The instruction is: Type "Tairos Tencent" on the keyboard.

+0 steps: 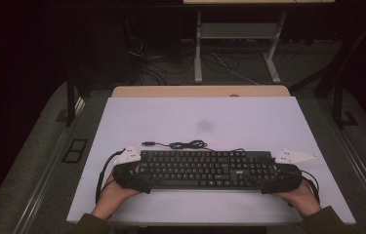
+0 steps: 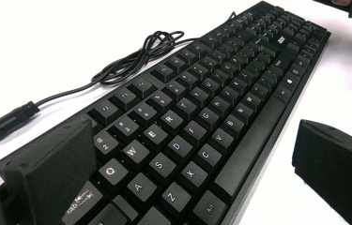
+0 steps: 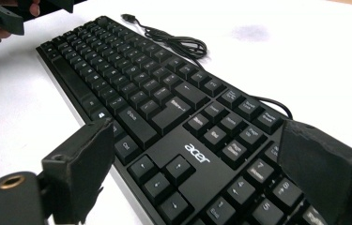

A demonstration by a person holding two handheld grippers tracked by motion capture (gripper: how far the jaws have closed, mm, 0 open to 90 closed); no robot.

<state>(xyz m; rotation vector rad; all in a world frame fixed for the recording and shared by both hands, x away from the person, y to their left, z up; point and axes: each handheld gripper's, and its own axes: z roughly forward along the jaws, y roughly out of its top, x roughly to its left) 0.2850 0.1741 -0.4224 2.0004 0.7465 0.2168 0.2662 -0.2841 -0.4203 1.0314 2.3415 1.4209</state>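
Your left tongs point(image 1: 139, 176) and right tongs point(image 1: 268, 181), jaws apart, straddle opposite ends of the flat black plastic keyboard point(image 1: 205, 168) at lower centre on the white surface point(image 1: 195, 117), apparently so it lifts level.

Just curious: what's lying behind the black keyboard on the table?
Behind the keyboard lies its coiled black cable with its plug, on the bare white table.

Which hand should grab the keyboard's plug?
Probably the left. The plug lies behind the keyboard near its left end, close to the left gripper; the right gripper sits at the far end.
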